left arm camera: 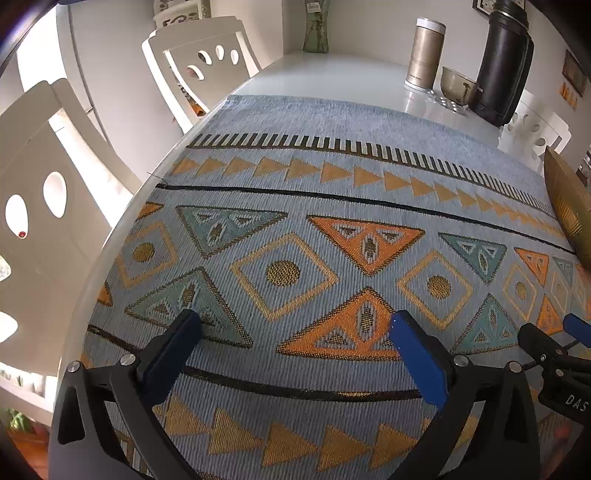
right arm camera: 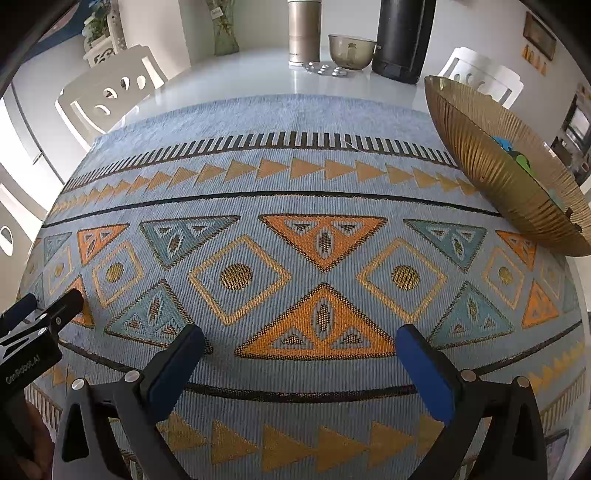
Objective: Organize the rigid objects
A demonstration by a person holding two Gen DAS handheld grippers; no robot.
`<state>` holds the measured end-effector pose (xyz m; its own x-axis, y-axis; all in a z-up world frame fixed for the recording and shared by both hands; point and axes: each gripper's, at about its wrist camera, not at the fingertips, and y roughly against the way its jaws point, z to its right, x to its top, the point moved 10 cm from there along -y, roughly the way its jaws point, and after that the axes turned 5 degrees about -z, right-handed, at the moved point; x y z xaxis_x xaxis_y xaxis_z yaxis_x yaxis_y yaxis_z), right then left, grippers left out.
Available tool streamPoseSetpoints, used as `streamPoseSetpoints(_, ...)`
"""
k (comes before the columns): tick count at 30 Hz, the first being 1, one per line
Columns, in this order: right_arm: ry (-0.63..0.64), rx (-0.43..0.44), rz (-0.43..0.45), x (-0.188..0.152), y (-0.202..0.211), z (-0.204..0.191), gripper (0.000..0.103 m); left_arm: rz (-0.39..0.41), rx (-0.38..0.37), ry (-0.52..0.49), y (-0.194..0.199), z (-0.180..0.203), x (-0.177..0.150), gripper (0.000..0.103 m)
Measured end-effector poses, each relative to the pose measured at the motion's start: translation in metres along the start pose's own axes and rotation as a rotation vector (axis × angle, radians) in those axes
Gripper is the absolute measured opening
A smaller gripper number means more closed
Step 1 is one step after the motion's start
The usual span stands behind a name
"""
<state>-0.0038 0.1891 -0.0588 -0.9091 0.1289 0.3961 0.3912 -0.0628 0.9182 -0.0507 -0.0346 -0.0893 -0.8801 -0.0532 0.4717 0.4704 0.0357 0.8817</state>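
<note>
Both pairs of jaws stand spread wide with nothing between them. The left gripper (left arm camera: 295, 332) and the right gripper (right arm camera: 299, 345) hover side by side, angled down over the near part of a patterned cloth (right arm camera: 295, 177); only woven triangles and diamonds show in each gap. Each gripper's fingers also appear at the edge of the other's view, so the two hang close together.

No loose thing lies on the cloth near either gripper. The task's things seem already gathered: a ribbed golden bowl (right arm camera: 491, 173) sits at the right edge of the cloth, and small blue and green pieces (right arm camera: 511, 149) show inside it past the rim. What they are is too small to tell. With the jaws empty and the cloth bare, the sorting looks finished or nearly so, and the spread jaws fit a release rather than a reach.

Along the far edge of the white tabletop (right arm camera: 240, 77), well clear of the cloth, stand a metal canister (right arm camera: 303, 31), a small glass bowl (right arm camera: 349, 51) and a black flask (right arm camera: 402, 40), likely parked there out of the working area. White chairs (left arm camera: 199, 62) line the left side.
</note>
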Motion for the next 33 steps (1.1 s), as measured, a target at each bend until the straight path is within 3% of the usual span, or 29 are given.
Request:
streamPoseSetpoints(20, 0.006, -0.003, 0.061, -0.0040, 0.0049, 0.0026, 0.103, 0.006, 0.002, -0.002, -0.0011, -0.0009, 0.0018, 0.103)
streamPoseSetpoints(33, -0.013, -0.014, 0.016, -0.0059, 0.0041, 0.0019, 0.103, 0.046, 0.004, 0.003, 0.0008, -0.0008, 0.0011, 0.103)
